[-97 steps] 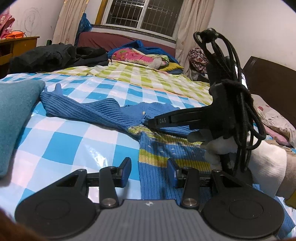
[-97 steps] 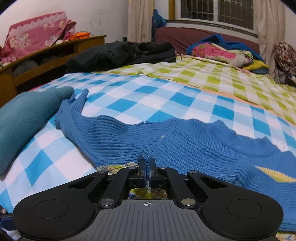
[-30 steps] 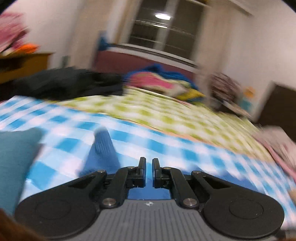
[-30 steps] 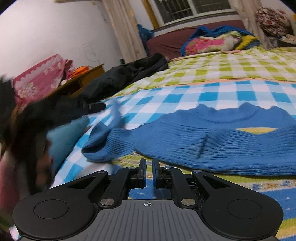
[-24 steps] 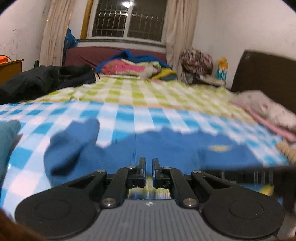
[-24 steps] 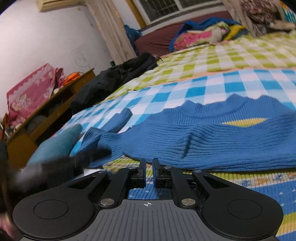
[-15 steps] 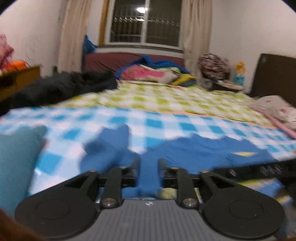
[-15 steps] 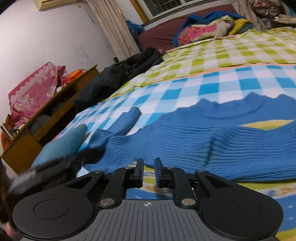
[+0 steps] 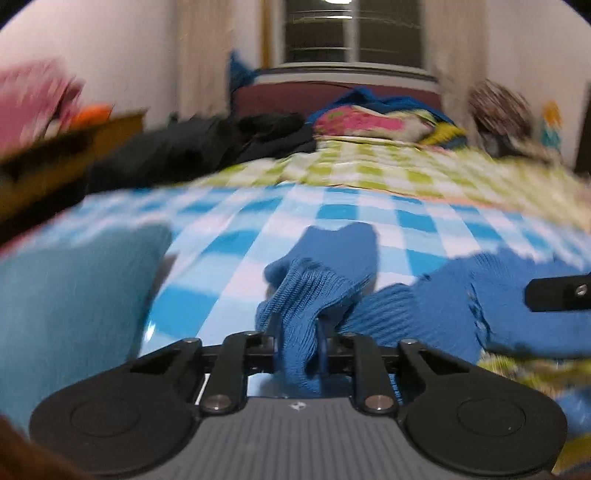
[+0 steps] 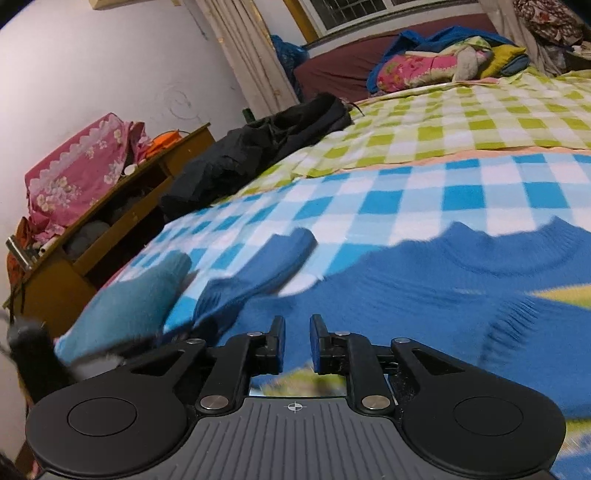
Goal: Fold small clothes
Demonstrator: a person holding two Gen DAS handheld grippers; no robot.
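In the left wrist view, which is blurred, we see our left gripper (image 9: pixel 297 338) at the bottom centre, its jaws closing on a bunched fold of the blue knit sweater's sleeve (image 9: pixel 317 280), which rises between the fingers. The rest of the blue knit sweater (image 9: pixel 517 291) spreads toward the right edge across the blue-and-white checked blanket (image 9: pixel 236 240). A teal cushion (image 9: pixel 74 295) fills the left side, just beside the gripper. A black bar (image 9: pixel 557 293), apparently part of the other gripper, juts in from the right edge over the sweater. Farther back lie a green checked bedspread (image 9: pixel 369 173), a heap of dark clothing (image 9: pixel 199 147) at centre left and a pile of colourful bedding (image 9: pixel 373 120) under the window (image 9: pixel 351 33).

In the right wrist view, our right gripper (image 10: pixel 295 341) sits at the bottom centre with its jaws opening; the fingers stand apart over the sweater, nothing pinched between them. The sweater covers the right half of the frame, its sleeve reaching up and left toward the teal cushion at lower left. A wooden shelf unit (image 10: pixel 110 229) stands at the left, with a pink floral cloth (image 10: pixel 77 170) on top. A blurred dark shape (image 10: pixel 33 354) intrudes at the lower left edge; we cannot tell what it is.
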